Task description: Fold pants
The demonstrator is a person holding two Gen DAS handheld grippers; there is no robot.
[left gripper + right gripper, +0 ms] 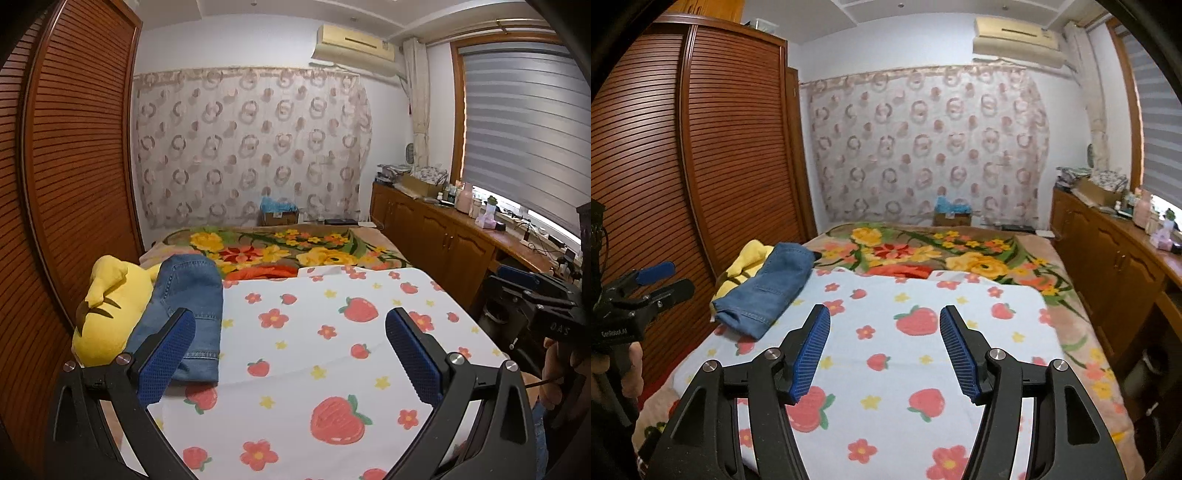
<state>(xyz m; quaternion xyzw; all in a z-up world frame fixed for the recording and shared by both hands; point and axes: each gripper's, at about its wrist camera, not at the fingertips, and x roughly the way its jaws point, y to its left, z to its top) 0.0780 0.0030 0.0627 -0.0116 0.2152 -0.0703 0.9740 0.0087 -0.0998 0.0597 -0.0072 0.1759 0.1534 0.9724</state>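
Observation:
Folded blue jeans point(184, 314) lie at the left edge of the strawberry-print sheet point(332, 350), leaning on a yellow plush toy point(107, 310). My left gripper point(291, 328) is open and empty above the sheet, its left finger point(166, 362) just in front of the jeans. In the right wrist view the jeans point(768, 288) lie far left and my right gripper point(884, 325) is open and empty over the sheet point(905, 369). The left gripper point(661, 280) shows at the left edge there, and the right gripper point(524, 284) at the right edge of the left wrist view.
A floral blanket point(295, 251) covers the far bed. A slatted wooden wardrobe point(74, 166) stands close on the left. A wooden cabinet point(443, 229) with clutter runs along the right under the window. A cardboard box point(279, 214) sits by the curtain.

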